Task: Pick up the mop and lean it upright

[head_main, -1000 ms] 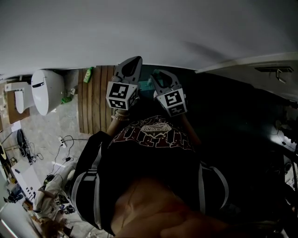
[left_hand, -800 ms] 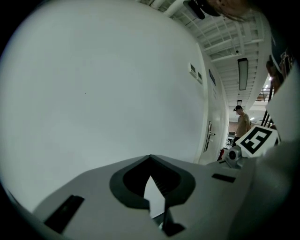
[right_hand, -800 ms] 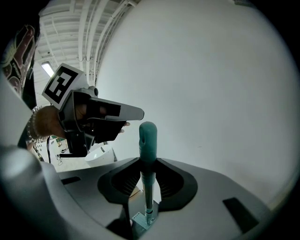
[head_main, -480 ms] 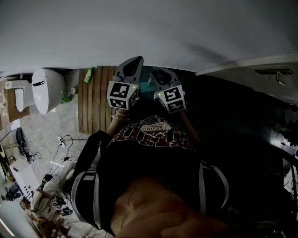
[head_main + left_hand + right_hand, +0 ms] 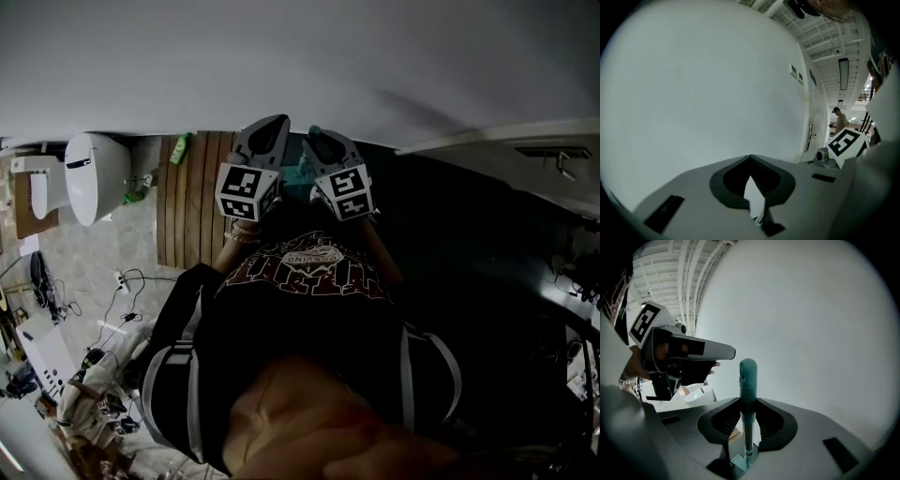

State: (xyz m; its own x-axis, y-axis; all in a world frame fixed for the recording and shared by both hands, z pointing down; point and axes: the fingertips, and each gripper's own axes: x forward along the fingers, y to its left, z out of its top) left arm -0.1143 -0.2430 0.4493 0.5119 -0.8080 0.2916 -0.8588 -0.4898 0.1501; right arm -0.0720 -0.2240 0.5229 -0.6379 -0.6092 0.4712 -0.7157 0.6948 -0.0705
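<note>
Mop handle [image 5: 748, 380]: teal grip end, upright at centre of the right gripper view. It is clamped between the jaws of the right tool [image 5: 748, 414], with its rounded tip above them against a white wall [image 5: 811, 333]. In the head view a teal sliver shows at upper centre, between the two tools.
Left tool [image 5: 751, 164]: jaws drawn together, nothing held.
Change: the right tool's marker cube [image 5: 343, 192] sits slightly higher in frame than a second ago.
Toilet [image 5: 94, 178]: upper left.

Right gripper [image 5: 319, 142] with mop [image 5: 748, 376] edged toward wall [image 5: 300, 56].
</note>
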